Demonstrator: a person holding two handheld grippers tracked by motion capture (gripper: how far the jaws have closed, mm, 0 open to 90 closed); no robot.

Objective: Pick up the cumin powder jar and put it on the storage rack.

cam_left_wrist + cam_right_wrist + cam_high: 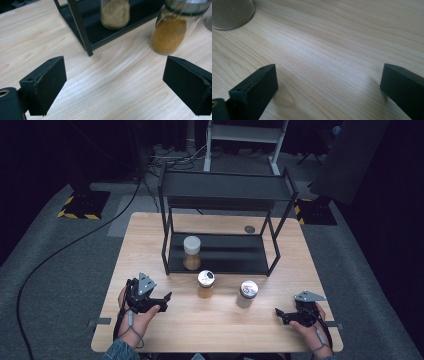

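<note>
Three spice jars are in play. One with a white lid [192,252] and pale powder [115,13] stands on the lower tier of a black rack [225,195]. An amber-filled jar [205,284] [168,33] and a grey-filled jar [248,293] [229,12] stand on the wooden table [215,325] in front of the rack. My left gripper [166,302] [115,70] is open, just left of the amber jar, jaws wide apart over bare wood. My right gripper [280,316] [329,75] is open too, right of the grey jar, holding nothing.
The rack's front left leg [80,27] stands close ahead of my left gripper. Its upper tier [227,185] overhangs the lower one. A small dark disc [249,229] lies on the table behind the rack. Bare wood stretches between the two grippers.
</note>
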